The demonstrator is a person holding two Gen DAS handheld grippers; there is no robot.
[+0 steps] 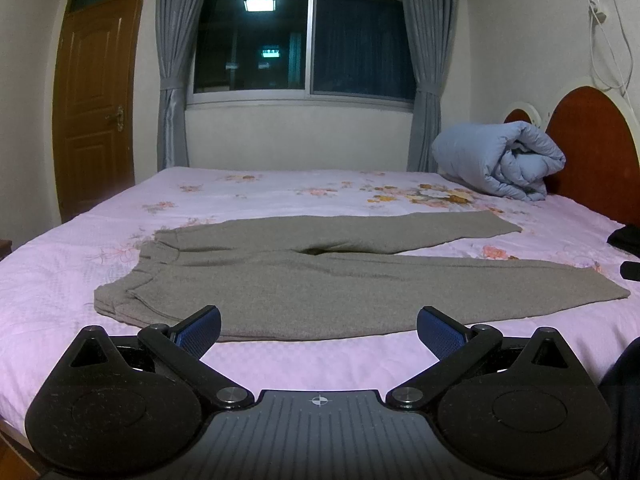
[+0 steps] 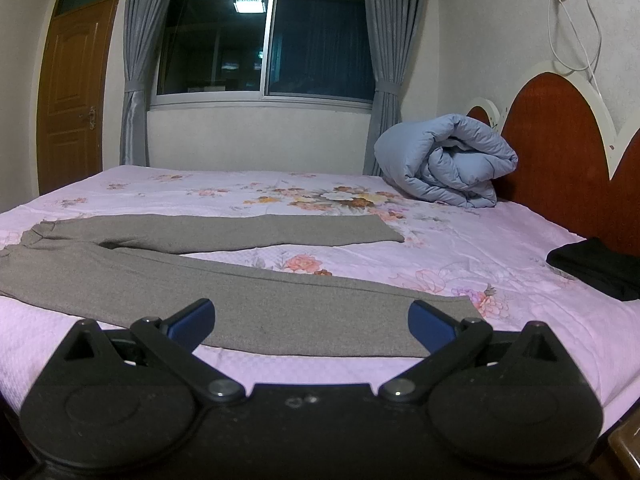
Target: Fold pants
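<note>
Grey-brown pants lie flat on the pink floral bed, waistband to the left, two legs spread apart toward the right. My left gripper is open and empty, just in front of the near edge of the pants around the waist and thigh. In the right wrist view the pants stretch from left to right, the near leg's cuff ending by the right finger. My right gripper is open and empty, at the near edge of that leg by the cuff.
A rolled blue quilt lies at the far right by the red headboard. Black folded cloth lies on the bed's right side. A window with grey curtains and a wooden door are behind the bed.
</note>
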